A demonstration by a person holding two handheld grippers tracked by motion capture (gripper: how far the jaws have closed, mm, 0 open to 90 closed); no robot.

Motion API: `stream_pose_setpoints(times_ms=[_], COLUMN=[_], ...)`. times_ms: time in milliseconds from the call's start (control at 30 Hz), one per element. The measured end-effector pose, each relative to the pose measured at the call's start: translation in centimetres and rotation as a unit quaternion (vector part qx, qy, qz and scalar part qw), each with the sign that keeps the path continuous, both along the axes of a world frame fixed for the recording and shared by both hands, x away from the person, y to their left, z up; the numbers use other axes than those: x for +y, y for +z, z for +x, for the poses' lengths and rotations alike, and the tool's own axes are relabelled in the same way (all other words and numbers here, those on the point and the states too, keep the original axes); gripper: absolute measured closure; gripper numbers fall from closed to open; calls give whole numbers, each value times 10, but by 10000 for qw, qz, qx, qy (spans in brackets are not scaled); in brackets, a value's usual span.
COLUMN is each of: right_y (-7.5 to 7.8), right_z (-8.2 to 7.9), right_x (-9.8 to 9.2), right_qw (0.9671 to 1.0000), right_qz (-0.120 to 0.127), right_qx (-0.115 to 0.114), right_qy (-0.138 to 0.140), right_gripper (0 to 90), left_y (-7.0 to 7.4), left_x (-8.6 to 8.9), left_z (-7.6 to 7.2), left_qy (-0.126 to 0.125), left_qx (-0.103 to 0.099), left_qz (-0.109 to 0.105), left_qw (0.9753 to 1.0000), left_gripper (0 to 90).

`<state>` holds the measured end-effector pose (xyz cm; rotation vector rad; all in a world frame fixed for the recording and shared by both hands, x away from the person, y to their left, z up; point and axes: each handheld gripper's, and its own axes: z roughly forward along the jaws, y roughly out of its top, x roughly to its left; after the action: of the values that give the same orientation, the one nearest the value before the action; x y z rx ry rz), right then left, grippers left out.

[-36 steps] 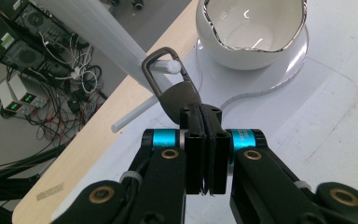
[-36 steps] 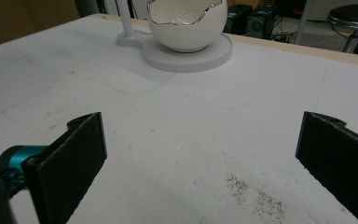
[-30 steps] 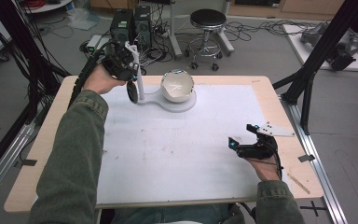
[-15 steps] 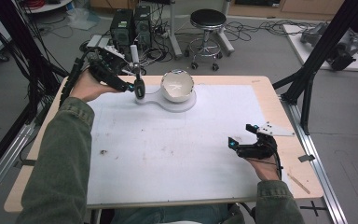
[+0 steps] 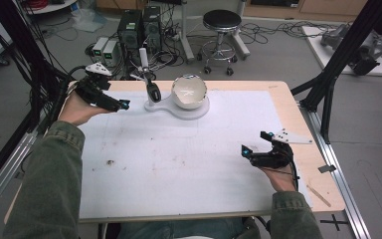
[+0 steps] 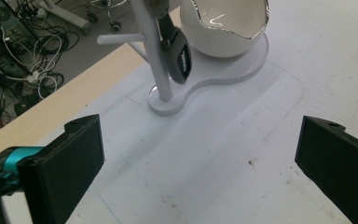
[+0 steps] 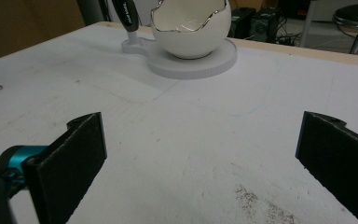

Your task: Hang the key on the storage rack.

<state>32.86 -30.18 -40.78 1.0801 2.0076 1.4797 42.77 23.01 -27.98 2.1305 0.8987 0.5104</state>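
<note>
lettering on dark key fob (image 6: 181,58) — unreadable

Bare white mat (image 5: 179,164) runs open from the table's near edge to the middle. At the far edge, a white stand (image 5: 176,105) with its post (image 5: 145,69), hanging dark object (image 5: 153,90) and egg-shaped bowl (image 5: 189,91) blocks passage.
</note>
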Motion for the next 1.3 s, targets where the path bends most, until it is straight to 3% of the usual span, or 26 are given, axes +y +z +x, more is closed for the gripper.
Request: stream_pose_setpoints(times_ms=[133, 200, 500, 767, 1200, 1300], right_y=[0, 0, 0, 0, 0, -1], right_z=[0, 0, 0, 0, -1, -1], right_x=[-1, -1, -1, -1, 0, 0], right_qw=[10000, 10000, 10000, 10000, 10000, 10000], right_qz=[21, 8, -18, -64, -73, -93], right_qx=[-6, -22, 5, -6, 29, 14], right_qy=[-9, -13, -16, -21, -27, -25], right_gripper=[7, 7, 7, 7, 7, 7], left_y=[-1, -3, -19, -32, -49, -59], left_x=[3, 4, 19, 26, 39, 44], left_z=[-10, -15, -33, -49, -80, -85], left_qy=[-205, -247, -60, -61, 117, 195], left_qx=[-33, -72, -280, -332, -658, -589], left_qz=[-214, -210, -228, -347, -616, -674], left_qw=[9996, 9994, 9993, 9988, 9959, 9958], left_gripper=[17, 17, 17, 17, 17, 17])
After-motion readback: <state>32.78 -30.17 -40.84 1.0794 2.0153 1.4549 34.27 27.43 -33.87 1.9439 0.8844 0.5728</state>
